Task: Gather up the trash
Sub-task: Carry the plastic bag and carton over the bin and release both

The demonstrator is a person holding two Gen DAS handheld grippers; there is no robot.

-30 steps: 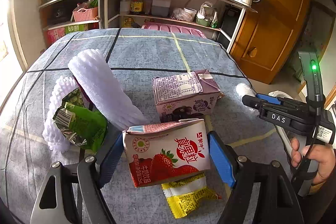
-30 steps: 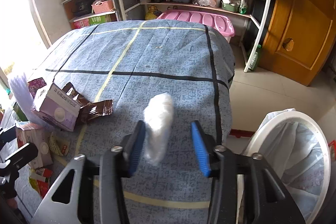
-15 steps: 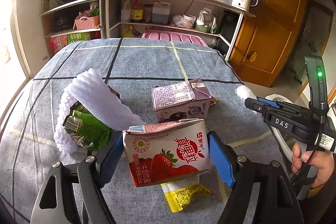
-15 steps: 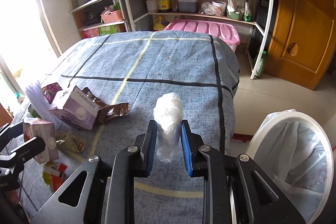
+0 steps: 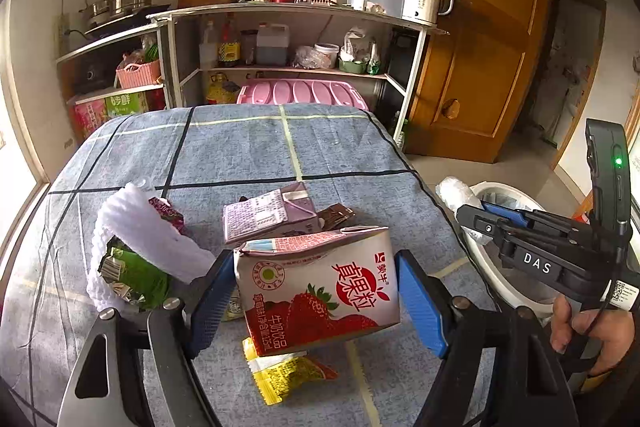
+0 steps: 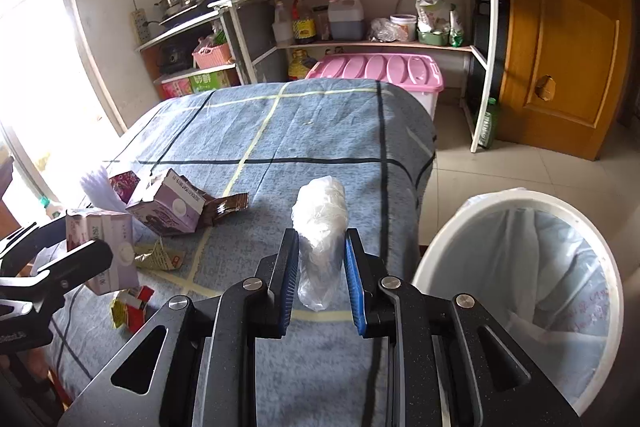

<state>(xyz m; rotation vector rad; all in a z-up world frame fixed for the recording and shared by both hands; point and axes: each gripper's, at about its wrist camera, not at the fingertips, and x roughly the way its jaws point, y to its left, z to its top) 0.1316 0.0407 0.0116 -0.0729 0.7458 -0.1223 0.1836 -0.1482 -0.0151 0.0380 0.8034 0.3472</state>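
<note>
My left gripper (image 5: 314,287) is shut on a strawberry milk carton (image 5: 340,291), held clear of the blue-grey tablecloth (image 5: 240,147). Between the blue pads of my right gripper (image 6: 321,247), which is shut, sits a crumpled clear plastic wad (image 6: 320,211), above the table's right edge. A white bin (image 6: 440,247) with a clear liner stands on the floor just to its right. The left wrist view shows the right gripper (image 5: 480,219), held by a hand, with the wad (image 5: 454,191) in front of the bin's rim (image 5: 492,187).
On the cloth lie a purple carton (image 5: 268,215), a brown wrapper (image 5: 336,217), a white foam net (image 5: 148,235) around a green wrapper (image 5: 136,275), and a yellow wrapper (image 5: 288,371). Shelves and a pink crate (image 6: 376,67) stand behind the table.
The right gripper closed on the plastic wad and lifted it off the cloth toward the bin. The left gripper rose with the strawberry carton still gripped.
</note>
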